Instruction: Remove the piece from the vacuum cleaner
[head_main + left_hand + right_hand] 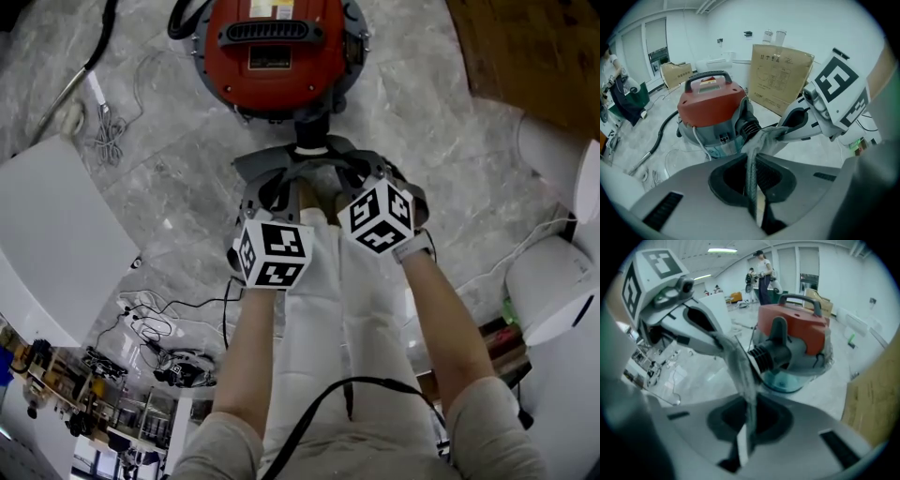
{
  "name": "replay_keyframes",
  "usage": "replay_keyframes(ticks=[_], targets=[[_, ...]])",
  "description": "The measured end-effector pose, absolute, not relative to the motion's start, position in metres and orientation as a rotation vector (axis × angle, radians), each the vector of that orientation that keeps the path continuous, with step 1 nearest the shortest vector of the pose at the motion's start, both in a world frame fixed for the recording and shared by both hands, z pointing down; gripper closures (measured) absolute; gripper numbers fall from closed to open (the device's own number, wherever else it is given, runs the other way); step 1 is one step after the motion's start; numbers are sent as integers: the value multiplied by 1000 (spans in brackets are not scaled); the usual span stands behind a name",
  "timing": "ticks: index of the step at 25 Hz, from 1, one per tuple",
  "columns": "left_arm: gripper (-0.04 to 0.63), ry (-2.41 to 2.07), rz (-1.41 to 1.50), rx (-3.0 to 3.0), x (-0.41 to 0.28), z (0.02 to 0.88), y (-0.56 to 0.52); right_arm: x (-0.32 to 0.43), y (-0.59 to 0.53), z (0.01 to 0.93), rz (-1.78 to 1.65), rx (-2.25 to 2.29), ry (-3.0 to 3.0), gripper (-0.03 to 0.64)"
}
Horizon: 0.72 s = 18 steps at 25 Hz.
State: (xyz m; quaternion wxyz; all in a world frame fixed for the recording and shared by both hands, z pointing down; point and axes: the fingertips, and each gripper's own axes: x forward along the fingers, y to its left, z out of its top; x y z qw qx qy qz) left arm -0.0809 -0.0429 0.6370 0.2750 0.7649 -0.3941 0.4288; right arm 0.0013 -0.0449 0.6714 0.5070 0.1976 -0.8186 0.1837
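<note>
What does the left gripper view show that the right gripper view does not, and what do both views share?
Only the left gripper view: the right gripper reaching in from the right, and a black hose lying on the floor. Only the right gripper view: the left gripper reaching in from the left, and a lit ceiling lamp. Both: the red vacuum cleaner and the grey strip, clamped in each gripper's shut jaws and running between them.

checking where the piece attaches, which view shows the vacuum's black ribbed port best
The right gripper view: the ribbed port is side-on, its ribs distinct. In the left gripper view the grey piece bunches over its lower edge. The head view sees it only from above, a dark stub below the vacuum cleaner.
</note>
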Motion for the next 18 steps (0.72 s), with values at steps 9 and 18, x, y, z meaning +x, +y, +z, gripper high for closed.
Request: replay_keyframes(ticks=[9,18], targets=[[561,-1038,1174,1996,-90,666,-41,-5,-44,638,344,481,-2001,591],[561,-992,1102,1928,-87,685,-44,-12,-44,629,261,452,-2005,591]])
